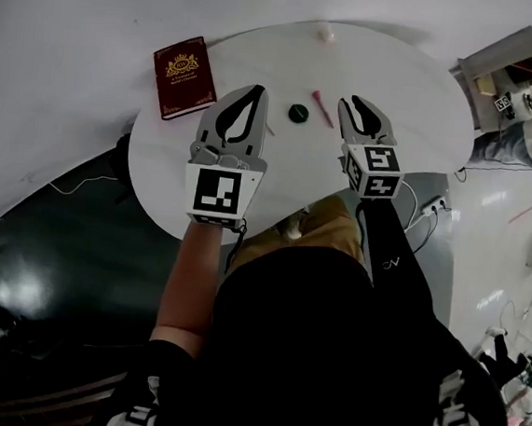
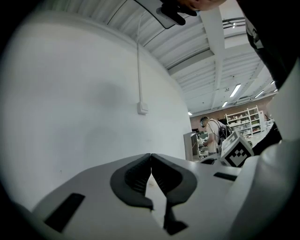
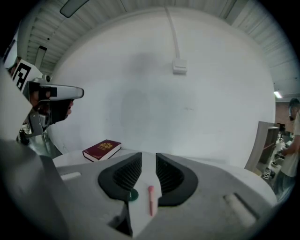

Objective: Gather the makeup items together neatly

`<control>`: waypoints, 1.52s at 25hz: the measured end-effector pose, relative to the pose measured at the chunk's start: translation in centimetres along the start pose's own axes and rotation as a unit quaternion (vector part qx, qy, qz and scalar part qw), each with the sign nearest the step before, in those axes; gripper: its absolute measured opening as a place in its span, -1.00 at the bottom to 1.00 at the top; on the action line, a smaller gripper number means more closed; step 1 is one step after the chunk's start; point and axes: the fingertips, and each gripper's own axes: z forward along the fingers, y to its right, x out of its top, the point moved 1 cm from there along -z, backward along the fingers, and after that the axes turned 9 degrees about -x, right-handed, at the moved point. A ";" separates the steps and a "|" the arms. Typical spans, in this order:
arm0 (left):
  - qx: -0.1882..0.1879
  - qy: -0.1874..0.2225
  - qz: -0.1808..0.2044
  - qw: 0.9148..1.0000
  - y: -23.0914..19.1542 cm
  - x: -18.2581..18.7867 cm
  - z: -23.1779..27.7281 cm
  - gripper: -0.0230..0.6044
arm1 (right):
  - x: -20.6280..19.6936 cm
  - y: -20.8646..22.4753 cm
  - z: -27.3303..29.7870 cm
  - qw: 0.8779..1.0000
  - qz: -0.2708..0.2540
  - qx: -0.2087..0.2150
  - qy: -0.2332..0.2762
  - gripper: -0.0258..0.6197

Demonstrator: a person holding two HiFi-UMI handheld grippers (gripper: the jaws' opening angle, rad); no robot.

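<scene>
Since pink stick (image 1: 323, 108) lies diagonal, left of your right gripper (image 1: 361, 106), grab with that: fingers (image 3: 126, 176) half-apart, empty; left gripper (image 1: 246, 98) pinched together, empty.

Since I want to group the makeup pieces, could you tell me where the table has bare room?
The table's right side is bare, between the pink stick and the rim. So is the stretch between the red book and the small pale item at the far edge. The middle is crowded: green disc, stick, left claw and right claw above.
</scene>
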 end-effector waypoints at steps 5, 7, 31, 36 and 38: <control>-0.006 -0.008 -0.008 1.000 0.5 -0.2 1.3 -0.89 | 0.4 0.7 -0.8 1.000 -0.006 0.004 0.007 -0.68; -0.005 -0.015 -0.008 1.000 0.6 0.0 2.4 -0.89 | 0.9 1.3 -0.3 1.000 -0.014 0.008 0.014 -0.68; 0.158 -0.031 0.004 0.987 -0.4 0.0 17.9 -0.90 | 6.3 11.5 12.8 0.982 -0.044 0.176 0.050 -0.68; 0.176 -0.032 0.001 0.984 -0.8 0.2 17.9 -0.89 | 2.9 11.8 17.9 0.986 -0.035 0.165 -0.015 -0.67; 0.188 -0.033 0.006 0.982 -1.2 0.4 17.2 -0.90 | 1.2 11.3 20.5 0.984 -0.026 0.167 -0.049 -0.67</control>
